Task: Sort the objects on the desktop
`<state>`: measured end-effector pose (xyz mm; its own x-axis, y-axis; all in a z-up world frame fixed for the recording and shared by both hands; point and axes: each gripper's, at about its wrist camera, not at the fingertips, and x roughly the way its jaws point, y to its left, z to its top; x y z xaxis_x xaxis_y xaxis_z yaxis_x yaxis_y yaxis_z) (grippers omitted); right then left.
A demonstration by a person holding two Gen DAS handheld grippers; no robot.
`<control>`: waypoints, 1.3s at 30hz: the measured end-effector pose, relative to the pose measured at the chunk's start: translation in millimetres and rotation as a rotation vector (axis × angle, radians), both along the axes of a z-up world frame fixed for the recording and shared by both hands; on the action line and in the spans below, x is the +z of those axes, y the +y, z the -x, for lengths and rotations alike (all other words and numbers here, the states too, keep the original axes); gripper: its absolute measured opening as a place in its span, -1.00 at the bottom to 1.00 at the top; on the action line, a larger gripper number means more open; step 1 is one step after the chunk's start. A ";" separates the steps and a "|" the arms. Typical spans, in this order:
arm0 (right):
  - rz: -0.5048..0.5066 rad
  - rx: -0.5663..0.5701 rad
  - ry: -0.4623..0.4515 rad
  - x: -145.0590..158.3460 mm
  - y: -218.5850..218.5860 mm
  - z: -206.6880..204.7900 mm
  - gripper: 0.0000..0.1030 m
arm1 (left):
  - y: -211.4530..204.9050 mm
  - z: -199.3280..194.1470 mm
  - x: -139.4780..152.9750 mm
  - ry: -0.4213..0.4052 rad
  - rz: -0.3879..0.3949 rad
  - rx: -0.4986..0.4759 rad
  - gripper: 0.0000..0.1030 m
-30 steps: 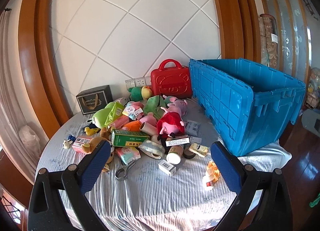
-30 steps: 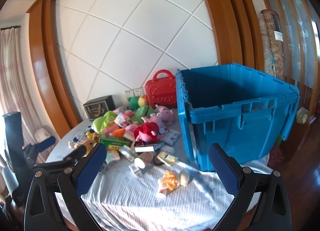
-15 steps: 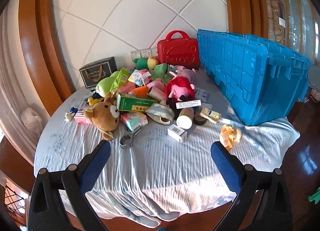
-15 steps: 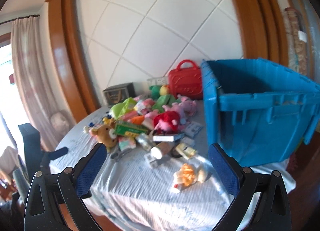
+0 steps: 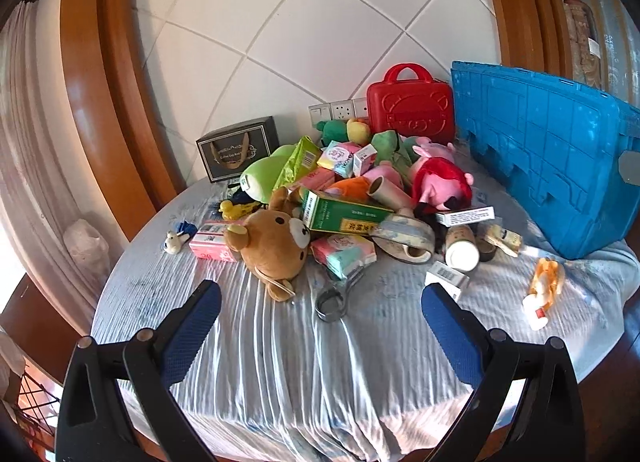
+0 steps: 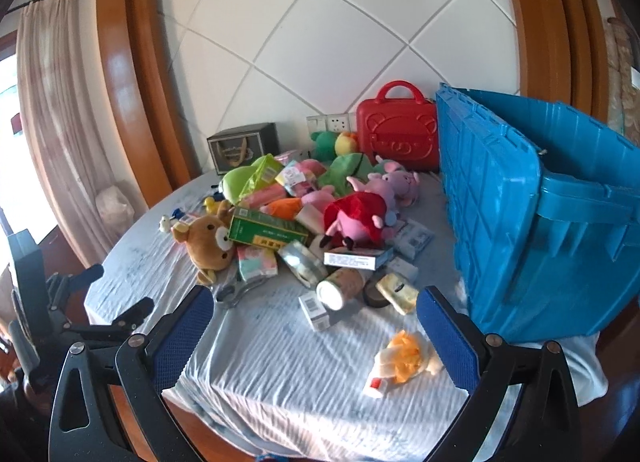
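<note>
Hovering above the near edge of a round counter [image 5: 280,362] draped in pale striped cloth, the left claw [image 5: 320,326] is spread wide with nothing between its blue pads. The right claw [image 6: 316,328] is likewise released and empty, poised over the same counter from a spot further right.

A jumble of objects fills the middle of the counter. A brown plush bear [image 5: 272,242] lies at the near left of the heap, touching a green box [image 5: 340,216]. Just right of the box sits a roll of tape [image 5: 404,236], then a bottle with a white cap [image 5: 462,248] lying on its side. A pink plush pig in a red dress [image 5: 440,184] rests behind them. Metal scissors [image 5: 334,298] lie on the cloth in front of the heap, closest to the left claw. An orange and white toy [image 6: 402,358] lies apart, near the right claw.

A large blue crate [image 6: 540,230] stands at the right side of the counter. A red toy case [image 5: 410,108] and a black box [image 5: 238,148] stand against the tiled wall behind the heap.
</note>
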<state>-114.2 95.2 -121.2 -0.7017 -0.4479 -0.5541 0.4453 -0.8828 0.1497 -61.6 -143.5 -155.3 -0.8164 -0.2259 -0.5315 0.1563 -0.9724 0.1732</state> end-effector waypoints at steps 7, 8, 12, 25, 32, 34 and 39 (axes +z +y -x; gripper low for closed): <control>0.007 0.037 -0.064 -23.0 -76.6 66.2 1.00 | -62.6 65.3 -11.7 -0.032 0.070 -0.007 0.98; -0.003 0.054 -0.067 -25.7 -91.1 74.6 1.00 | -69.7 72.1 -14.1 -0.039 0.067 -0.015 0.98; -0.002 0.134 -0.107 -41.4 -144.6 106.4 1.00 | -92.7 99.9 -26.6 -0.073 0.052 -0.071 0.98; -0.099 0.233 -0.214 -112.9 -218.3 184.6 1.00 | -129.0 142.0 -65.3 -0.151 0.054 -0.081 0.98; -0.099 0.312 -0.264 -125.9 -223.8 209.6 1.00 | -155.8 150.8 -61.3 -0.144 0.040 0.034 0.98; -0.141 0.312 -0.221 -124.1 -224.5 211.6 1.00 | -159.6 152.3 -59.7 -0.142 0.035 0.056 0.98; -0.277 0.388 -0.155 -136.1 -231.4 215.6 1.00 | -154.0 151.2 -59.5 -0.136 0.058 0.081 0.98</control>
<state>-329.8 -136.2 -257.3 -0.4127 -0.4808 -0.7736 0.7396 -0.6726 0.0235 -212.9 -297.5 -214.8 -0.7159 -0.3214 -0.6198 0.2052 -0.9454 0.2532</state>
